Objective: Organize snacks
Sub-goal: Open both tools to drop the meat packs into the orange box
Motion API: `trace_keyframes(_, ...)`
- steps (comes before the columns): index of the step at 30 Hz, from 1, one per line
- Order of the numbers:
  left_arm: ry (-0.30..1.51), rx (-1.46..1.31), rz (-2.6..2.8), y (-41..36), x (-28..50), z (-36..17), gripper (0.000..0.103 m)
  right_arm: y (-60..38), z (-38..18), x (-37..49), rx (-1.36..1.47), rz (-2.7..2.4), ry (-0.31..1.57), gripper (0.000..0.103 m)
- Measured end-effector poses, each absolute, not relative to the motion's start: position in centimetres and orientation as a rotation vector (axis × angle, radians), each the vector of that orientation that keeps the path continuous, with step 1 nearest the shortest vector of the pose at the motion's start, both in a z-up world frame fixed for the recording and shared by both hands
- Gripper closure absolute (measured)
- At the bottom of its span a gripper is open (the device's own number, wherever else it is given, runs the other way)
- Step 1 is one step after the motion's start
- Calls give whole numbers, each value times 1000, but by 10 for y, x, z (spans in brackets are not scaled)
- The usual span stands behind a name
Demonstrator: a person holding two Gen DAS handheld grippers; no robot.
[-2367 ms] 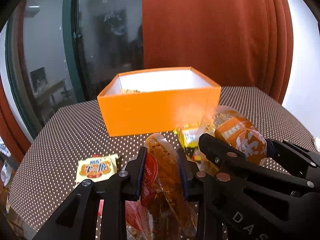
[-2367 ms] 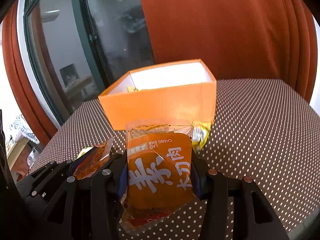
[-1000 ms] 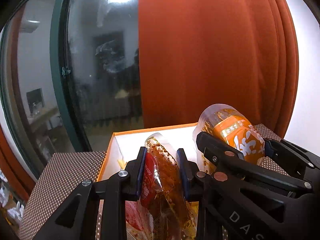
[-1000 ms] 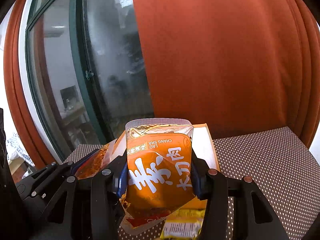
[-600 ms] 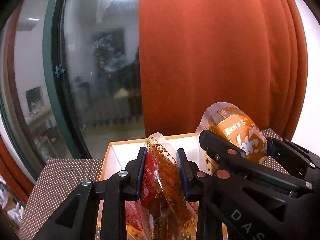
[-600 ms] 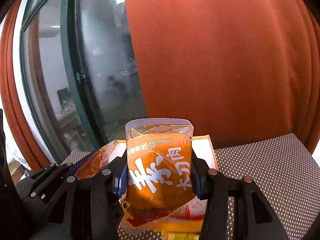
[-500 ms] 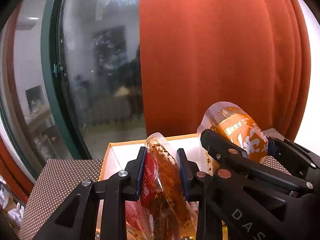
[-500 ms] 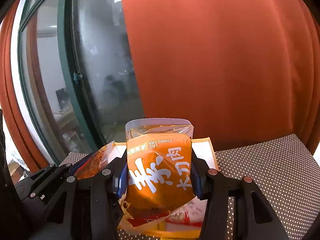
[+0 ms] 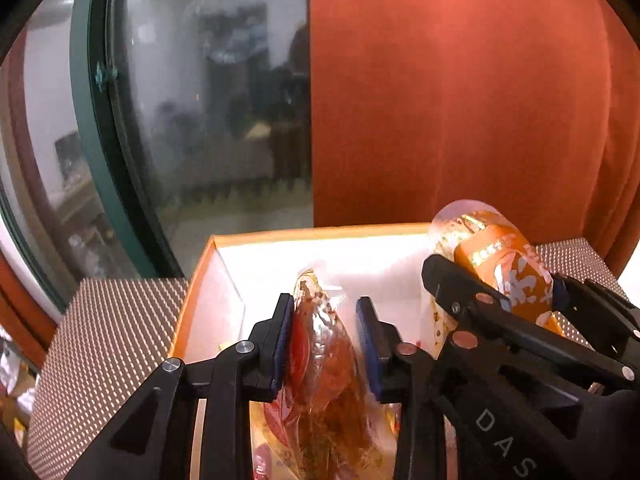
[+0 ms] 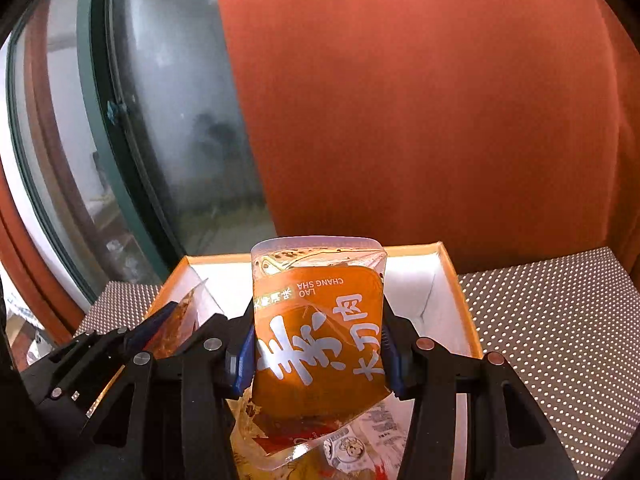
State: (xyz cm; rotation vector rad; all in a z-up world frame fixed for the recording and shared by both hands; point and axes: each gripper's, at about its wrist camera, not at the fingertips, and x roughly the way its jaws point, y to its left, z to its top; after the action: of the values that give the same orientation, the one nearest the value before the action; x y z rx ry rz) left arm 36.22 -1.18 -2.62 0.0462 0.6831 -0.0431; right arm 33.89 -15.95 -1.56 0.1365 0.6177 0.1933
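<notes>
Above an open orange cardboard box with white inner walls [image 9: 224, 280], standing on a brown white-dotted tablecloth [image 9: 108, 320], 2 black two-finger grippers hang side by side, close to touching. The left gripper [image 9: 325, 332] has its jaws opening, a gap showing between its right pad and the clear pouch of reddish-brown snack [image 9: 324, 360] that leans on the left pad over the box's left half. The right gripper [image 10: 318, 350] stands partly open, clamped on both edges of an orange pouch with white lettering [image 10: 320, 336] over loose packets [image 10: 360, 440] inside, with bare cloth to its right.
</notes>
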Motion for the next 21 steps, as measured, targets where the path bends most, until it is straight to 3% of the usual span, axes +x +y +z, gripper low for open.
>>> trace_keyframes(5, 760, 25, -50, -5, 369, -39, 63, -151, -27, 351, 126, 203, 673, 50)
trace_keyframes(7, 767, 31, -57, -2, 367, -39, 38, -149, -28, 355, 137, 226, 697, 50)
trace_keyframes(8, 772, 35, -54, -1, 365, -38, 33, -146, -28, 358, 128, 229, 701, 50)
trace_keyframes(11, 760, 66, -37, -1, 354, -37, 27, -137, -28, 363, 94, 238, 719, 50)
trace_keyframes(13, 758, 79, -16, 4, 353, -38, 16, -131, -30, 364, 79, 248, 733, 45)
trace_keyframes(17, 770, 50, -15, 14, 349, -40, 15, -122, -32, 365, 61, 250, 758, 42)
trace_keyframes(19, 774, 43, -19, 18, 347, -41, 13, -119, -32, 364, 45, 248, 765, 22)
trace_keyframes(21, 780, 24, -26, 23, 346, -43, 11, -116, -32, 362, 26, 247, 773, 18)
